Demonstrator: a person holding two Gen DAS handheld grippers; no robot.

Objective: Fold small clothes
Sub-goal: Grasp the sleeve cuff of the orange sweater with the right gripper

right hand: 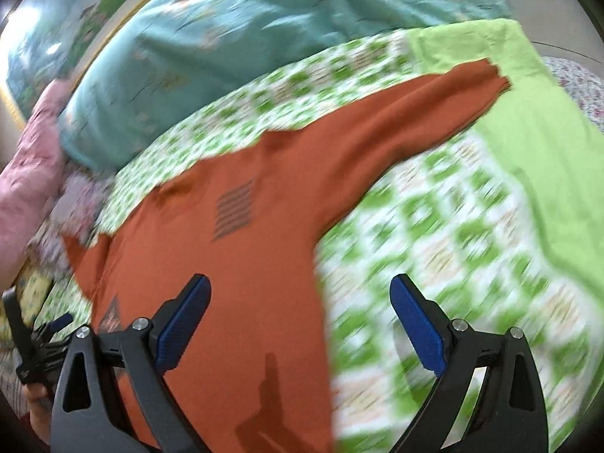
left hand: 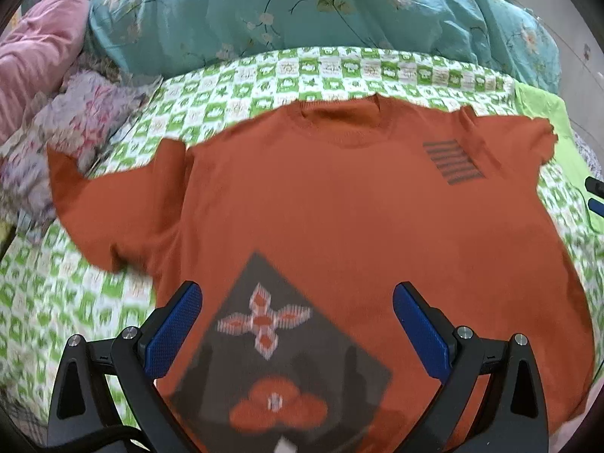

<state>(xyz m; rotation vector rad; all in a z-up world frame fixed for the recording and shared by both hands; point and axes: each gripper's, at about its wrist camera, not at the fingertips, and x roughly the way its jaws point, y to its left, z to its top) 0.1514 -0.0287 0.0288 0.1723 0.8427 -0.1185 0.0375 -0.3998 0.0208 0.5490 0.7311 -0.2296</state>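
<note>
An orange long-sleeved shirt [left hand: 321,196] lies spread flat, front up, on a green-and-white checked bedsheet [left hand: 264,75]. It has a dark square print with flower shapes [left hand: 279,339] low on the front and a striped patch [left hand: 453,162] on the chest. My left gripper [left hand: 298,321] hovers open over the dark print, nothing between its fingers. In the right wrist view the shirt [right hand: 245,264] runs diagonally, one sleeve [right hand: 434,98] stretched toward the upper right. My right gripper [right hand: 300,321] is open above the shirt's side edge and the sheet, holding nothing.
A teal floral quilt [left hand: 302,11] is piled along the far side of the bed. Pink bedding [left hand: 45,49] and floral cloth [left hand: 75,124] lie at the left. A lime green cloth [right hand: 528,132] lies at the right, under the sleeve's cuff. The other gripper [right hand: 41,343] shows at left.
</note>
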